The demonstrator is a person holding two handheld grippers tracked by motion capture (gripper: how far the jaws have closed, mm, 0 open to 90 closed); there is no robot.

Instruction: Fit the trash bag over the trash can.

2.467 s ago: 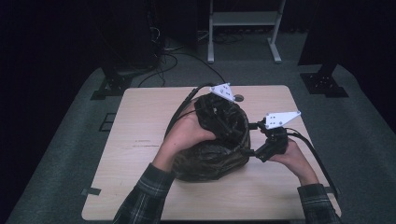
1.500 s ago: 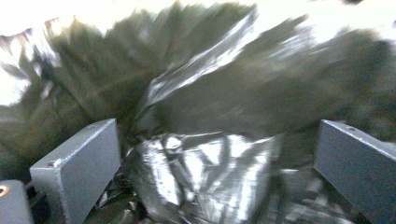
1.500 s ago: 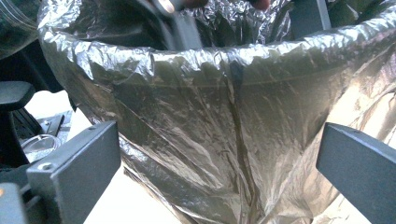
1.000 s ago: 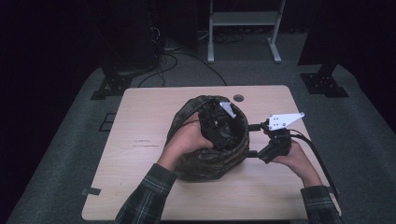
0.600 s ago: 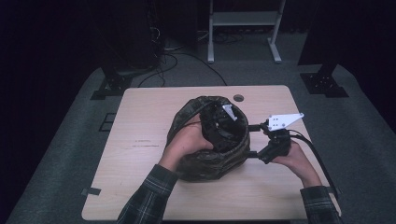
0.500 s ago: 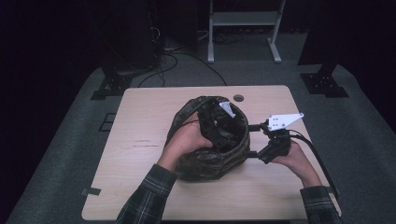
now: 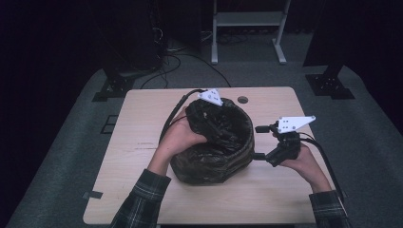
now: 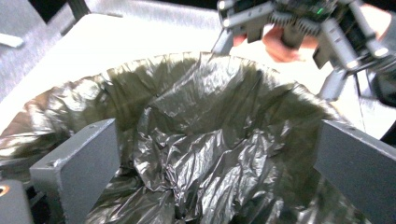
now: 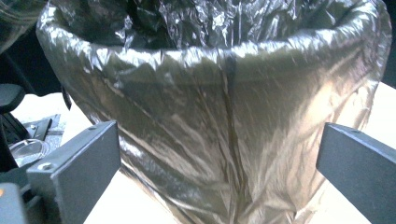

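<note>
The left gripper point(image 7: 209, 111) hung over the bag point(image 7: 216, 142), jaws wide; the right gripper point(image 7: 259, 142) faced its side, jaws wide.

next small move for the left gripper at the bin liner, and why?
Probably lower the left gripper and close on the loose liner bunched inside the bin. Its jaws stand wide open over the crumpled plastic, while the right gripper waits open beside the bin wall.

You find no readable text, label, brand, number or sign in any view. The crinkled bag liner point(image 7: 214, 142) carries no print on its outer wall or inside, and the tabletop point(image 7: 142, 142) and the grey gripper plates are unmarked.
</note>
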